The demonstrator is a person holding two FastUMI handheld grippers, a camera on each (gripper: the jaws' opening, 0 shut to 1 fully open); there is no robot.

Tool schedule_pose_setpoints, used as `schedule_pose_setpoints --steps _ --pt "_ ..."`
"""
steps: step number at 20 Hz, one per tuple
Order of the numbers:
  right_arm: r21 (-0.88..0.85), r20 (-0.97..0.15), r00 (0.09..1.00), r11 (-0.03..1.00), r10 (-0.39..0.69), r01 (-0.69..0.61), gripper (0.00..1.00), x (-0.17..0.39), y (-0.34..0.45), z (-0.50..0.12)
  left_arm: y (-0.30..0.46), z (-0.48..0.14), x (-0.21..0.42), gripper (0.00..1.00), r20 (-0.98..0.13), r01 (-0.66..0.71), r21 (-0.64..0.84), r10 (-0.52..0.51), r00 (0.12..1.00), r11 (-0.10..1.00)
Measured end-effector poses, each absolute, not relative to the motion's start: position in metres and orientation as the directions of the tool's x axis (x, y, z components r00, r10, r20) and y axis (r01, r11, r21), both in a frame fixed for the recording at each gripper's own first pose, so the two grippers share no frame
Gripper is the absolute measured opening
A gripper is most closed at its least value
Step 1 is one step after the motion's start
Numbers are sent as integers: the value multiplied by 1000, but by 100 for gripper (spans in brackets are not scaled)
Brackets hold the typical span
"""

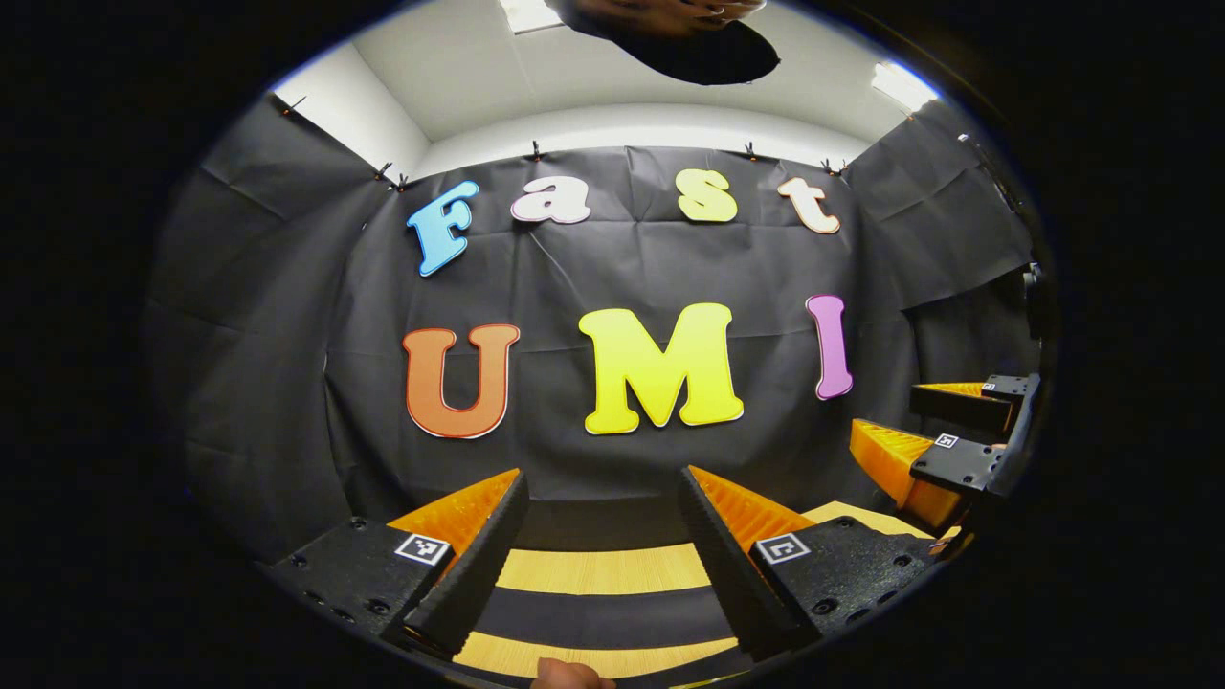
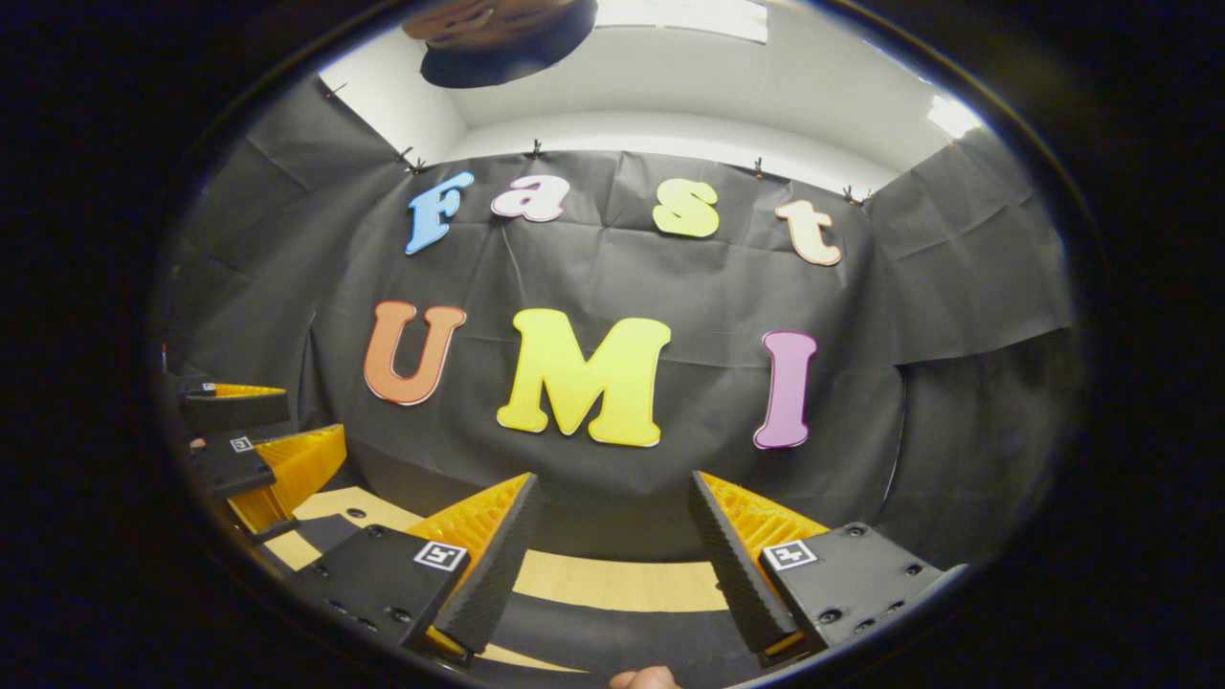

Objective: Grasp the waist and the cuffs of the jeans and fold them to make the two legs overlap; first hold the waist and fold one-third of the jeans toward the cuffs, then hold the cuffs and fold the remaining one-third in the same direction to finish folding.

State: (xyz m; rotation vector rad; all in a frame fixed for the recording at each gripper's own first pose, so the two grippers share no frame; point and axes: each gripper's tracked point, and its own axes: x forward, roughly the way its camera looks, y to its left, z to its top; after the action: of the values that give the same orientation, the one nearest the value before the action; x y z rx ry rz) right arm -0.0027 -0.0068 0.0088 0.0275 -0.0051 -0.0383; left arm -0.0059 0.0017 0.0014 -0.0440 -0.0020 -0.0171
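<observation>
- Two claws are held level and side by side, both aimed at the booth's black cloth wall rather than down at anything; I judge this a ready stance, with folding not yet begun.
- Left claw, seen in the left gripper view, stands with its jaws spread wide and nothing between them.
- Right claw, seen in the right gripper view, is likewise wide open and empty.
- Each view catches the other claw off at its edge, so the pair sit near each other at similar height, probably so both can drop together onto the cloth's two ends.
- Below the fingers lies a pale wooden surface crossed by dark bands; whether those bands are cloth or part of the surface cannot be told.
- Jeans cannot be made out anywhere ahead of either claw, so their place relative to the fingers is unknown; I would guess they lie lower and nearer the person, under the cameras' sight.
- A fingertip of the person shows at the bottom edge of the left gripper view.
- Next, by my reckoning, both claws must tilt down to find waist and cuffs.
</observation>
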Motion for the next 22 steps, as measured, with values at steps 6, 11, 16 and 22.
schedule_pose_setpoints --steps 6,11,16,22 --pt "28 9 999 999 -32 31 94 3 -12 10 57 -27 -16 100 -86 -102 -88 95 992 991" --pt "14 18 1000 1000 -15 15 94 14 -12 12 143 -99 -63 100 -334 -327 -213 246 910 921" --pt "3 -9 1000 1000 1 -1 94 22 -9 1 209 -177 -143 99 -622 -614 -354 313 718 706" --pt "-19 -35 999 1000 7 -8 94 34 -7 -9 215 -249 -219 99 -815 -798 -433 195 546 419"
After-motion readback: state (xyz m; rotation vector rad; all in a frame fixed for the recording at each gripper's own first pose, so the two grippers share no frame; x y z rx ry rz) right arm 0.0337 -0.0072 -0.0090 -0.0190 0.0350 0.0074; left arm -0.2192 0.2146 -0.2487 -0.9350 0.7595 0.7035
